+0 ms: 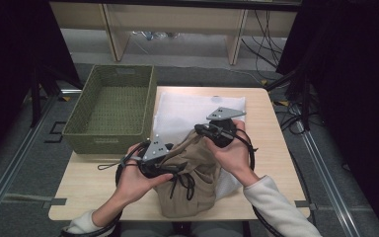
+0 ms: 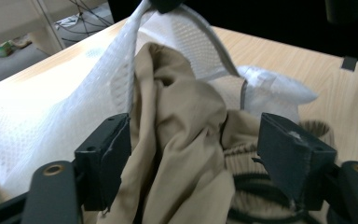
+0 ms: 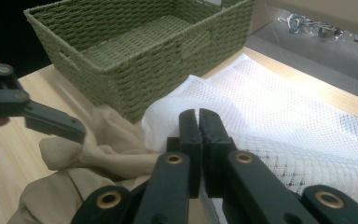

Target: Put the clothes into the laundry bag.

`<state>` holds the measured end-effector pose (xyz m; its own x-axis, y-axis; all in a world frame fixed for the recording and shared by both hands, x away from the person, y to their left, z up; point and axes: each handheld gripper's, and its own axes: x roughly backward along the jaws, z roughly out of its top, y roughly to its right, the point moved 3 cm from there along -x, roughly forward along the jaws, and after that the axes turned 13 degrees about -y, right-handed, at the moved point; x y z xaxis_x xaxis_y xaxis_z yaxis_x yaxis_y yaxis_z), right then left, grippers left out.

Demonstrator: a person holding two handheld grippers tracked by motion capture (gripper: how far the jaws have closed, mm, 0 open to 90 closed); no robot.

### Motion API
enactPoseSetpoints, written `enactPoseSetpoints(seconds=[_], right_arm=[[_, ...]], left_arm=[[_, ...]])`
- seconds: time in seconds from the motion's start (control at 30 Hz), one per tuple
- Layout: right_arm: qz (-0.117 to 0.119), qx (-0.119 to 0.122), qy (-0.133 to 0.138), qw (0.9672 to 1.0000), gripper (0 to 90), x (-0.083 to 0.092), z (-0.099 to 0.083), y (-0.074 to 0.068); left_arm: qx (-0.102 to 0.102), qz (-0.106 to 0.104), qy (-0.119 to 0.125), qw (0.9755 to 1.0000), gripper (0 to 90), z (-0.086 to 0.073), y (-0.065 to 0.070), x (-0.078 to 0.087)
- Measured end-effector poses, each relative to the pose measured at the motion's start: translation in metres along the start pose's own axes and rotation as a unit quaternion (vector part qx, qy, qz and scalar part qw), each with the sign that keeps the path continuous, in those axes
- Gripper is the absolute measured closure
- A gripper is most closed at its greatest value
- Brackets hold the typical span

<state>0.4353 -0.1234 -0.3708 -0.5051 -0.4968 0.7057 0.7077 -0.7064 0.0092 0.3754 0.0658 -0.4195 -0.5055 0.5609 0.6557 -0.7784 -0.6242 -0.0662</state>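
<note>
A person sits at the near edge of the bench (image 1: 271,123) with a set of tongs in each hand. The left tongs (image 2: 193,154) stand wide open, their jaws well apart on either side of a bunched fold of the tan garment (image 2: 182,140); the pads do not press on the cloth, so it lies loose between them. The right tongs (image 3: 198,133) are pinched tight together on the edge of the white mesh bag (image 3: 284,126), and the left gripper view shows a strip of that mesh pulled up taut toward the top of the frame.

The tan garment (image 1: 190,182) sits in a heap near the middle of the bench, toward the near edge, between the two hands, with a dark drawstring hanging down its front. It lies partly over the white mesh bag (image 1: 187,111), which spreads flat toward the far side of the bench and shows again at the garment's right.

At the far left, a green woven basket (image 1: 111,106) stands just beside the mesh bag, hanging a little past the bench's left edge.
</note>
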Motion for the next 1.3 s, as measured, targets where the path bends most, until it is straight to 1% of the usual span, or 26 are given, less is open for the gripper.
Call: enactPoseSetpoints(seconds=[0.03,0.07,0.1,0.13,0.17,0.2,0.27,0.3,0.33,0.4,0.5,0.53,0.6,0.67,0.73,0.83,0.87,0.9,0.93,0.97,1.0,1.03,1.07,1.13,1.27,1.3], right_arm=[[0.000,0.000,-0.001,1.0000,89.8,0.000,0.000,0.000],[0.001,-0.001,-0.004,1.0000,89.8,0.000,0.000,0.000],[-0.004,0.002,-0.003,1.0000,89.7,0.000,0.000,0.000],[-0.002,-0.002,-0.005,1.0000,89.8,0.000,-0.001,0.000],[-0.003,-0.001,-0.005,1.0000,89.7,0.000,0.000,0.000],[-0.003,-0.001,-0.005,1.0000,89.8,0.000,0.000,0.000],[-0.003,-0.002,-0.005,1.0000,89.8,0.000,-0.001,-0.001],[-0.002,-0.001,-0.007,1.0000,89.7,0.000,-0.001,-0.001],[-0.002,-0.002,-0.007,1.0000,89.8,0.000,-0.001,0.000],[0.000,-0.002,-0.007,1.0000,89.8,0.000,-0.001,-0.001],[-0.006,-0.001,-0.009,0.9999,89.8,-0.001,-0.001,0.000],[0.002,-0.008,-0.008,0.9999,89.8,-0.002,-0.001,-0.001],[-0.001,0.000,-0.012,0.9999,89.7,-0.002,-0.002,0.000],[-0.003,-0.009,-0.013,0.9999,89.8,-0.003,-0.002,-0.001],[0.003,0.003,-0.009,0.9999,89.8,-0.004,-0.002,-0.001],[0.000,0.000,-0.014,0.9999,89.8,-0.003,-0.002,-0.001],[0.004,-0.016,-0.018,0.9997,89.8,-0.003,-0.002,-0.003],[0.003,-0.015,-0.018,0.9997,89.7,-0.003,-0.002,-0.003],[0.004,-0.015,-0.018,0.9997,89.8,-0.003,-0.002,-0.003],[0.003,-0.016,-0.018,0.9997,89.8,-0.003,-0.002,-0.003],[-0.001,0.000,-0.013,0.9999,89.8,-0.003,-0.002,-0.002],[-0.001,0.000,-0.013,0.9999,89.8,-0.003,-0.002,-0.002],[0.001,-0.002,-0.011,0.9999,89.8,-0.003,-0.001,-0.002],[0.000,0.004,-0.005,1.0000,89.8,-0.003,-0.001,-0.002],[-0.003,0.000,-0.008,1.0000,89.8,-0.002,-0.001,-0.002],[-0.004,0.002,-0.007,1.0000,89.8,-0.001,-0.001,-0.002]], left_arm=[[0.005,0.005,-0.013,0.9999,24.4,-0.004,-0.001,0.001],[0.002,0.010,-0.028,0.9996,23.4,-0.008,-0.003,0.000],[0.017,0.012,-0.028,0.9994,22.3,-0.011,-0.003,-0.002],[0.018,0.017,-0.039,0.9989,21.5,-0.014,-0.004,-0.004],[0.009,0.020,-0.065,0.9977,19.7,-0.019,-0.006,-0.007],[0.011,0.020,-0.065,0.9976,18.6,-0.022,-0.007,-0.011],[0.013,0.018,-0.085,0.9961,18.0,-0.028,-0.009,-0.021],[0.014,0.017,-0.088,0.9959,18.1,-0.030,-0.009,-0.024],[0.004,0.019,-0.102,0.9946,18.2,-0.032,-0.011,-0.028],[0.003,0.015,-0.116,0.9931,20.0,-0.037,-0.011,-0.036],[-0.015,0.010,-0.134,0.9908,29.9,-0.041,-0.011,-0.045],[-0.007,0.007,-0.140,0.9901,33.5,-0.043,-0.009,-0.048],[-0.011,0.002,-0.145,0.9894,44.7,-0.046,-0.006,-0.051],[-0.018,0.003,-0.149,0.9886,53.3,-0.047,-0.005,-0.054],[-0.018,0.002,-0.151,0.9884,61.1,-0.047,-0.004,-0.054],[-0.019,-0.005,-0.148,0.9888,72.0,-0.046,-0.005,-0.053],[-0.011,-0.008,-0.146,0.9891,75.1,-0.046,-0.004,-0.053],[-0.015,-0.009,-0.143,0.9895,77.6,-0.045,-0.005,-0.052],[-0.010,-0.015,-0.138,0.9903,79.5,-0.044,-0.005,-0.051],[0.003,-0.019,-0.130,0.9913,81.1,-0.042,-0.005,-0.049],[0.011,-0.025,-0.122,0.9922,82.4,-0.040,-0.005,-0.047],[0.026,-0.039,-0.106,0.9932,83.4,-0.037,-0.005,-0.044],[0.032,-0.042,-0.099,0.9936,84.1,-0.035,-0.006,-0.042],[0.040,-0.049,-0.084,0.9945,84.9,-0.029,-0.006,-0.036],[0.035,-0.055,-0.059,0.9962,85.5,-0.021,-0.007,-0.030],[0.049,-0.058,-0.051,0.9958,85.6,-0.019,-0.005,-0.029]])
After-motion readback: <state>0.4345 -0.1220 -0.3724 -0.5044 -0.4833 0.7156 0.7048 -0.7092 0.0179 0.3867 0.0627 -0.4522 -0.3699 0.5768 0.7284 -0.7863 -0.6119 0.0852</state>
